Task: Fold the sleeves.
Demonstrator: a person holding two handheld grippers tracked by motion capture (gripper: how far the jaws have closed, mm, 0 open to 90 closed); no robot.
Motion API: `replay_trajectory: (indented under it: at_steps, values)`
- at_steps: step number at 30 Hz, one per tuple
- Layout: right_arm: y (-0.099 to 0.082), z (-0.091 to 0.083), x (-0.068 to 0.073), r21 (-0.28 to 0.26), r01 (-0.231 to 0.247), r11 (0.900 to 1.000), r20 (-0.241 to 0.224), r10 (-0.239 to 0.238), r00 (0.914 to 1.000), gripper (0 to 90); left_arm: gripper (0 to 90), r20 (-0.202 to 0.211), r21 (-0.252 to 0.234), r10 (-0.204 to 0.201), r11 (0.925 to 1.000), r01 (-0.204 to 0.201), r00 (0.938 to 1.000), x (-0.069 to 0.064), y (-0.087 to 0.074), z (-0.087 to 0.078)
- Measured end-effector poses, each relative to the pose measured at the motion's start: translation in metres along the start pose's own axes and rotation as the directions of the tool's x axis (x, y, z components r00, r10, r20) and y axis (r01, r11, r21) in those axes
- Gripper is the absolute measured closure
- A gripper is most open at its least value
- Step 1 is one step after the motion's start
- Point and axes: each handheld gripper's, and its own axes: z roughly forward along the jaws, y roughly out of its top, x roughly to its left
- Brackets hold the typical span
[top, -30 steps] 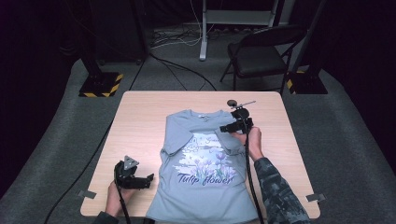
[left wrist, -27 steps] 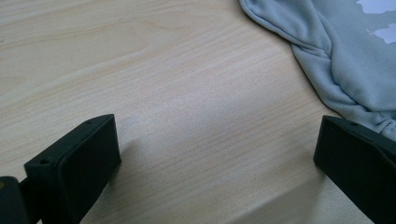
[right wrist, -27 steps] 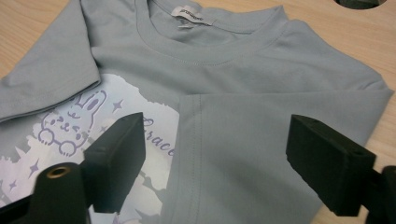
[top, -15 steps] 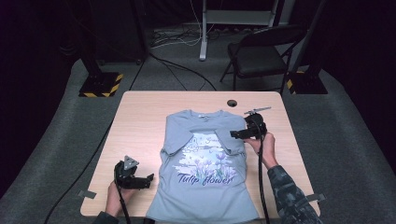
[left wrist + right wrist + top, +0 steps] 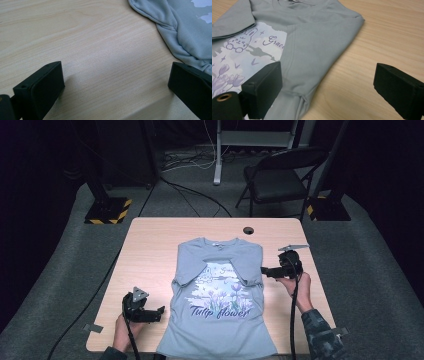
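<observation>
Grey-blue T-shirt [image 5: 220, 295] spread flat at the middle of the wooden table [image 5: 155, 250], printed side up, both sleeves folded in over the chest, hem reaching the near edge. Left gripper [image 5: 156, 312] low beside the shirt's left edge, jaws wide apart over bare wood, nothing between them; shirt's rumpled edge [image 5: 175, 32] just ahead of the right-hand jaw. Right gripper [image 5: 265, 270] at the shirt's right side by the folded sleeve [image 5: 317, 50], jaws just opened wide, one over the cloth, the other over wood, gripping nothing. Small dark hole [image 5: 248, 230] near the far edge. Beyond the table: folding chair [image 5: 280, 180], yellow-and-black striped stand bases [image 5: 107, 210], cables across the floor.
</observation>
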Motion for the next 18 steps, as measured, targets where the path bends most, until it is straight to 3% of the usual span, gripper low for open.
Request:
replay_trajectory:
  at_steps: [9, 18]
  values:
    - [-0.03, -0.024, -0.006, -0.008, 0.0, 1.0, 0.033, 0.0, 0.9995, 8.2, 0.0, 0.0, 0.0, 0.0, 1.0, 0.0, 1.0, 0.0, 0.0, 0.0]
    - [-0.067, -0.036, -0.008, 0.0, -0.005, 1.0, 0.065, 0.005, 0.9979, 7.4, 0.0, 0.0, 0.0, 0.0, 1.0, 0.0, 1.0, 0.0, 0.0, 0.0]
